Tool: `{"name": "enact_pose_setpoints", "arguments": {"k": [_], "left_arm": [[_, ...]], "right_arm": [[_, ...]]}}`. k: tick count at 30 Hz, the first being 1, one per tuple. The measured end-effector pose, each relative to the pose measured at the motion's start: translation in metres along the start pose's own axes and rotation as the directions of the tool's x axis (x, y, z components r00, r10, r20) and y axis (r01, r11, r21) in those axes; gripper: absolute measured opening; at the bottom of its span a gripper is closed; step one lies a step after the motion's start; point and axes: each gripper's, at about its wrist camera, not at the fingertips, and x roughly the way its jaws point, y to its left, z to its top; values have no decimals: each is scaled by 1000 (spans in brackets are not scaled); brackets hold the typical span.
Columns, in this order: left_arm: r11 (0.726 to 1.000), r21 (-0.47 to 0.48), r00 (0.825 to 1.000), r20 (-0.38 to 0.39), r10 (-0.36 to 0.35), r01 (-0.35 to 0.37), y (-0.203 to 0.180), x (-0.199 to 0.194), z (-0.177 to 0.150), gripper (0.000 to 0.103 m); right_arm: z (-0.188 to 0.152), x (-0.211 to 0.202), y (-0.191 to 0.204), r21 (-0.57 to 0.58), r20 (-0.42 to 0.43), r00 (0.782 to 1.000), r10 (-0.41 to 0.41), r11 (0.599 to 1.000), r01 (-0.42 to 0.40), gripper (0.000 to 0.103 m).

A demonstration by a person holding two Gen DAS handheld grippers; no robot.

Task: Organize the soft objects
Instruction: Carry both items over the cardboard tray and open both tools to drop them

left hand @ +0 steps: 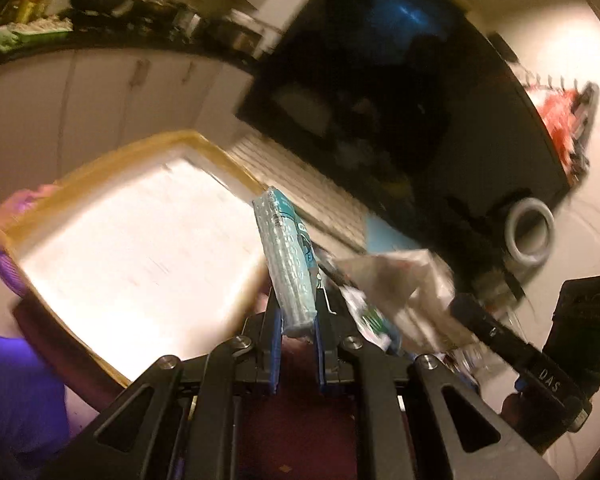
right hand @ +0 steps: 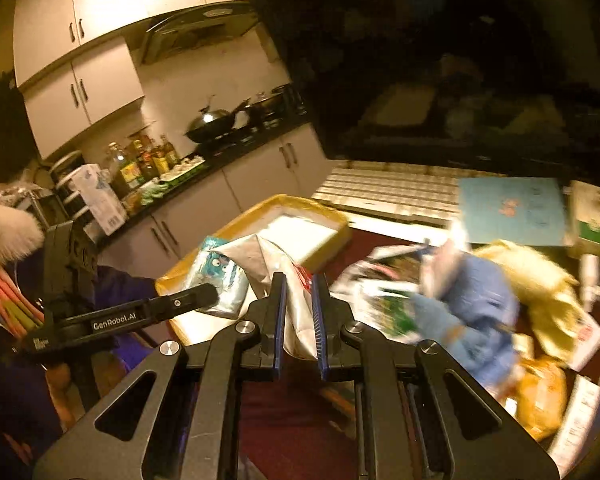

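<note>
Blurred kitchen counter (right hand: 236,148) behind; clutter beside blue plush (right hand: 472,304) smeared, unreadable.

Warm, yellowish indoor light — dim overall, with dark vignetted corners and strong fisheye bending at the edges. The white tray floor (left hand: 140,256) is blown out by glare, and a bright spot glints off the wok (right hand: 212,120). Motion blur smears both views — worst over the soft pile (right hand: 480,300).

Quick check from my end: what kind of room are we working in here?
Most likely a home kitchen. A wok sits on the stove under a range hood, bottles of oil and sauce crowd the dark counter, and white cabinets line the wall.
</note>
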Motion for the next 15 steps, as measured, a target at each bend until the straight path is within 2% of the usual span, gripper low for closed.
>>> {"name": "enact_pose_setpoints", "arguments": {"k": [4, 8, 12, 15], "left_arm": [[997, -65, 998, 37, 47, -45, 36, -4, 19, 12], [990, -95, 994, -14, 107, -108, 66, 18, 27, 12], [979, -94, 983, -64, 173, -179, 81, 36, 21, 12], [980, -48, 980, -60, 189, -192, 75, 35, 21, 13]], "right_arm": [[15, 55, 23, 30, -60, 997, 47, 999, -45, 12], [24, 112, 47, 7, -112, 993, 41, 999, -40, 12], [18, 161, 65, -64, -164, 985, -55, 997, 45, 12], [15, 177, 72, -104, -169, 981, -92, 992, 76, 12]]}}
